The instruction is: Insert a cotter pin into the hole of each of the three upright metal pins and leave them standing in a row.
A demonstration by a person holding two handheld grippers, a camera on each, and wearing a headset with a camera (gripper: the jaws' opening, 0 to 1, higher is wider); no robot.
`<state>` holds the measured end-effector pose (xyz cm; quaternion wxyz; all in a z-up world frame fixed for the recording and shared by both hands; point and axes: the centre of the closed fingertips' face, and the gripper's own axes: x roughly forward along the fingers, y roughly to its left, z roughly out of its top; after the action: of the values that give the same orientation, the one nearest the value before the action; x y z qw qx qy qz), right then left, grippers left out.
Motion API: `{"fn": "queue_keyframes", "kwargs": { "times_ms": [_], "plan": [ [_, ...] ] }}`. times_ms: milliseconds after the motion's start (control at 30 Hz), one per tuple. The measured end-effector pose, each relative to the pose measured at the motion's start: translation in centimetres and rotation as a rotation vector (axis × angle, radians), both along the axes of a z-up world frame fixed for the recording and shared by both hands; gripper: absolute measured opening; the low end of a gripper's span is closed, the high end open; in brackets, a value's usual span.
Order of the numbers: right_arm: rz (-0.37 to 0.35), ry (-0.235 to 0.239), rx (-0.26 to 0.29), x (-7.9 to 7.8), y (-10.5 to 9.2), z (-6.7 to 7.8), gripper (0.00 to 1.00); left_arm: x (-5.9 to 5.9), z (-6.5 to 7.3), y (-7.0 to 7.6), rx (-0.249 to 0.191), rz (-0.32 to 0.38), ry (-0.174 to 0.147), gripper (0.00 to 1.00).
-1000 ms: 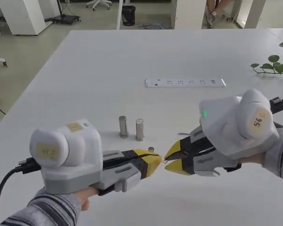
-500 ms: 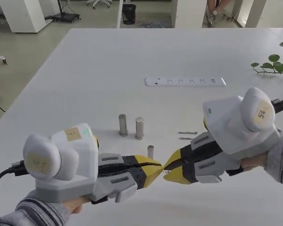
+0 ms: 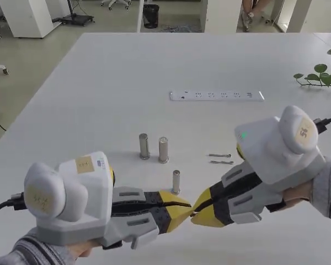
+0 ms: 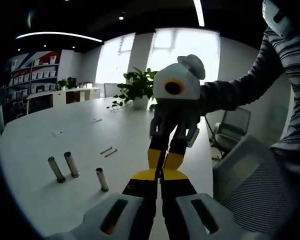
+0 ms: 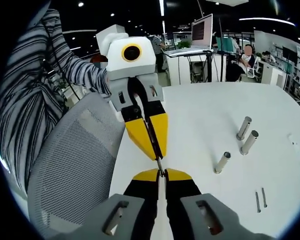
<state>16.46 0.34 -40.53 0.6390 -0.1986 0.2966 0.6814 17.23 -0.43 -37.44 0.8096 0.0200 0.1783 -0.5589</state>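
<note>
Progress looks near its start, judging by the tabletop. On the white table, from the left, two metal pins stand upright close together. A third metal pin stands apart from them, nearer the person, so the three do not yet form a straight row. None of them shows anything through its hole, though the holes are too small to see clearly. To the right of the pins, two loose cotter pins lie flat side by side, well clear of both grippers. All three insertions and the lining-up still seem to be left.

The left gripper has its jaws drawn together and points right, hovering just in front of the third metal pin. At its tip is the held cotter pin, a thin sliver bridging the two tools. I cannot tell whether the left jaws pinch it or merely touch it. The right gripper meets it tip to tip, its jaws clamped on the sliver's other end, above the table and near the third metal pin.
</note>
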Motion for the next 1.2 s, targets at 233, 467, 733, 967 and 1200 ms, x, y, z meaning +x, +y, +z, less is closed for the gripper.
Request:
{"fn": "queue_keyframes", "kwargs": {
  "times_ms": [233,467,733,967,1200],
  "plan": [
    [0.013,-0.052,-0.003,0.4,0.0,0.2,0.0,0.1,-0.3,0.4,0.015,0.011,-0.006,0.0],
    [0.055,-0.127,-0.024,0.6,0.0,0.2,0.0,0.1,-0.6,0.5,0.026,0.027,-0.011,0.0],
    [0.086,-0.171,-0.054,0.6,-0.2,-0.1,0.0,0.3,-0.9,0.7,0.033,0.051,-0.003,0.01],
    [0.028,-0.223,-0.08,2.3,-1.0,-0.2,0.0,0.4,-1.8,0.8,0.066,0.09,-0.019,0.11],
    [-0.039,-0.27,-0.115,4.5,-2.1,-0.5,0.0,0.9,-2.5,0.8,0.073,0.167,-0.039,0.11]
  ]
}}
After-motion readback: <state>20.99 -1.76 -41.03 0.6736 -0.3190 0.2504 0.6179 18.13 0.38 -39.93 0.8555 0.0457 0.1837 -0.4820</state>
